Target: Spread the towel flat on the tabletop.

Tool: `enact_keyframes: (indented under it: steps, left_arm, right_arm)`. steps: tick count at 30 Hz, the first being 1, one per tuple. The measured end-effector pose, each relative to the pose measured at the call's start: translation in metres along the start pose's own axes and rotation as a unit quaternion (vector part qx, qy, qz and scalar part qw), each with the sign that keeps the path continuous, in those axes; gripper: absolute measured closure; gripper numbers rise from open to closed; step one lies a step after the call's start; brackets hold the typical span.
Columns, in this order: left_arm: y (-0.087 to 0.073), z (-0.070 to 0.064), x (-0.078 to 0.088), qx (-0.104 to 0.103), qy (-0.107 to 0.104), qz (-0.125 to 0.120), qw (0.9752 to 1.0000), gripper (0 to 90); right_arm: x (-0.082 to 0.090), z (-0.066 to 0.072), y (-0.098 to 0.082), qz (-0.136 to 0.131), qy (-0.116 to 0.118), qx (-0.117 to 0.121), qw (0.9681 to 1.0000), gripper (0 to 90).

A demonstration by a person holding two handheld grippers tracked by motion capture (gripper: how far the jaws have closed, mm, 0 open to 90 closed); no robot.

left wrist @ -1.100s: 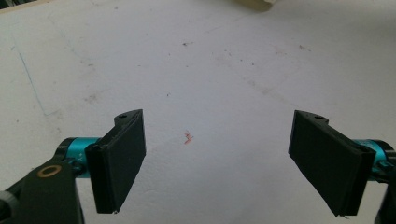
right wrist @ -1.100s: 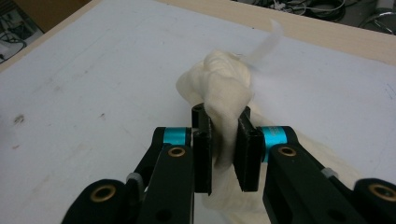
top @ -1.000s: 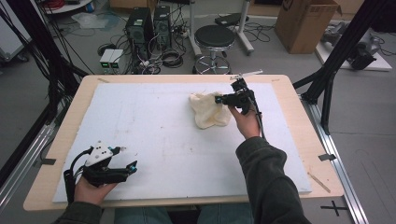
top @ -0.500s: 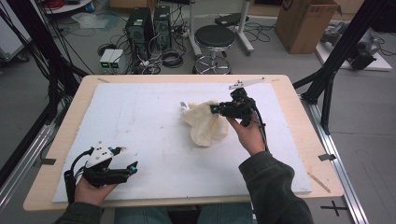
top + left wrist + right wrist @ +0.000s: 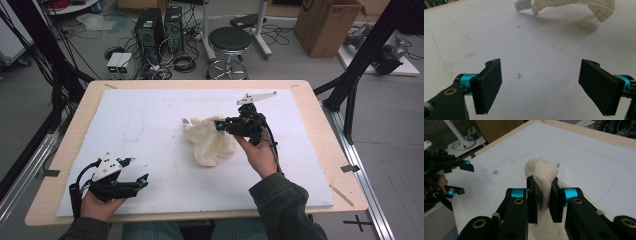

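Room: grey floor beyond the table, with a round black stool (image 5: 229, 39), two dark computer towers (image 5: 160, 25) amid tangled cables, and an open cardboard box (image 5: 327, 25) at the far right. Black frame struts rise on both sides.
Surface: wooden table (image 5: 320, 125) with a pale rim, covered almost edge to edge by a white sheet (image 5: 145, 125); the sheet carries faint scuffs, a thin blue line and a tiny red speck, seen close in the left gripper view.
Cloth: cream cloth (image 5: 210, 140), crumpled, near the middle of the sheet, slightly toward the far right. Its lower part appears to rest on the sheet while one bunch is lifted; how much of it is clear of the surface is hard to judge from above. A small white label (image 5: 522, 6) hangs at one edge.
Right gripper: right gripper (image 5: 220, 125) is held above the sheet's middle; its jaws stand narrow and pinch a fold of the cloth (image 5: 544, 177), which bulges up above the pads.
Left gripper: left gripper (image 5: 142, 177) sits low at the near left corner of the sheet, well apart from the cloth. Its jaws are spread wide with nothing between them, just bare sheet.
Person: dark sleeve (image 5: 280, 205) on the right forearm, both hands entering from the near edge.
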State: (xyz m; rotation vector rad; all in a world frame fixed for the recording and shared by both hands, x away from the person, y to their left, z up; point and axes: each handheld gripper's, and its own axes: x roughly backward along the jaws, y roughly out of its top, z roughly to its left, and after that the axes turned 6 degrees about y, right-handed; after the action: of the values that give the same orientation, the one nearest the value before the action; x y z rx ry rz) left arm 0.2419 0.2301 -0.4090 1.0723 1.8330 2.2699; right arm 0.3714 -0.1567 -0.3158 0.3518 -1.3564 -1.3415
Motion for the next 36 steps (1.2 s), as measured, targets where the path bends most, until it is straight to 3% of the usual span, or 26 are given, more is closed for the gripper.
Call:
enact_keyframes:
  steps: [11, 15, 21, 27, 30, 33, 36]
  left_arm:
    - [0.001, -0.001, 0.000, -0.005, -0.004, -0.007, 1.0000, 19.3]
    - [0.002, -0.002, 0.000, -0.006, -0.007, -0.008, 0.9999, 19.3]
    - [0.003, -0.005, -0.002, -0.013, -0.014, -0.008, 0.9998, 19.3]
    - [0.005, -0.007, -0.004, -0.011, -0.022, -0.012, 0.9996, 19.3]
    - [0.006, -0.010, -0.004, -0.011, -0.027, -0.016, 0.9995, 19.3]
    - [0.008, -0.013, -0.005, -0.014, -0.032, -0.018, 0.9992, 19.4]
    - [0.011, -0.018, -0.007, -0.020, -0.036, -0.021, 0.9989, 19.6]
  right_arm:
    - [-0.033, 0.015, 0.003, 0.017, 0.019, -0.015, 0.9996, 80.0]
    - [-0.054, 0.010, 0.001, 0.047, 0.013, -0.026, 0.9985, 79.6]
    - [-0.094, 0.002, -0.006, 0.088, -0.024, -0.015, 0.9957, 78.7]
    - [-0.120, -0.011, -0.015, 0.106, -0.024, -0.022, 0.9938, 71.1]
    - [-0.121, -0.012, -0.017, 0.102, -0.019, -0.020, 0.9944, 62.1]
    - [-0.110, -0.010, -0.016, 0.081, -0.009, -0.013, 0.9966, 49.0]
    - [-0.096, -0.008, -0.016, 0.066, -0.001, -0.001, 0.9978, 44.4]
